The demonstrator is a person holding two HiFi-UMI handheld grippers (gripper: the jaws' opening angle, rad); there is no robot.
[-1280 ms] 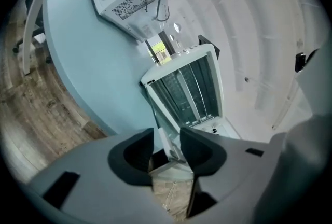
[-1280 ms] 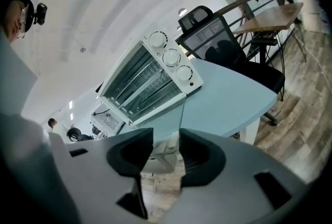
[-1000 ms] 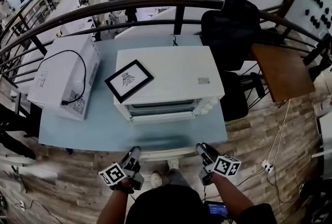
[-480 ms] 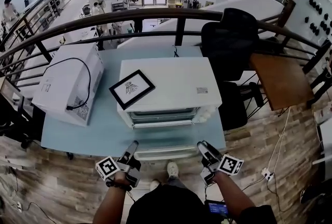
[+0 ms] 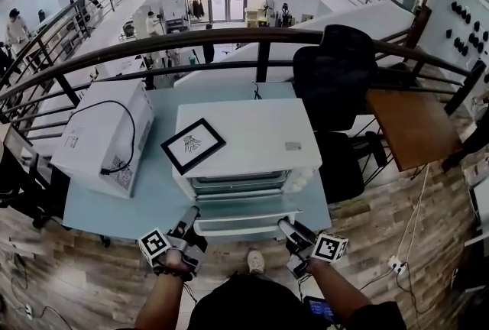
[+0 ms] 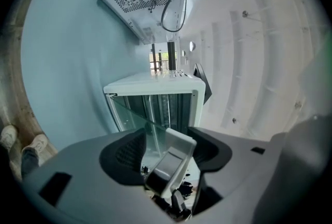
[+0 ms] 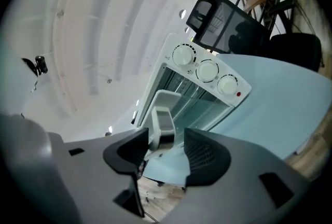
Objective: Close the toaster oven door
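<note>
The toaster oven (image 5: 244,134) sits mid-desk (image 5: 153,202), its door (image 5: 243,223) lying open toward you. The handle (image 6: 174,155) ends stand between the spread, unclamped fingers of the left gripper (image 5: 189,215) and right gripper (image 5: 283,224). Lift both ends evenly, keeping the 2 grippers level, until the door seats.

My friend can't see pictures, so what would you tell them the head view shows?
A white toaster oven sits on a light blue table, its door folded down open. The left gripper and right gripper reach for the door's two ends. A white appliance with a black cord lies left of it.
</note>
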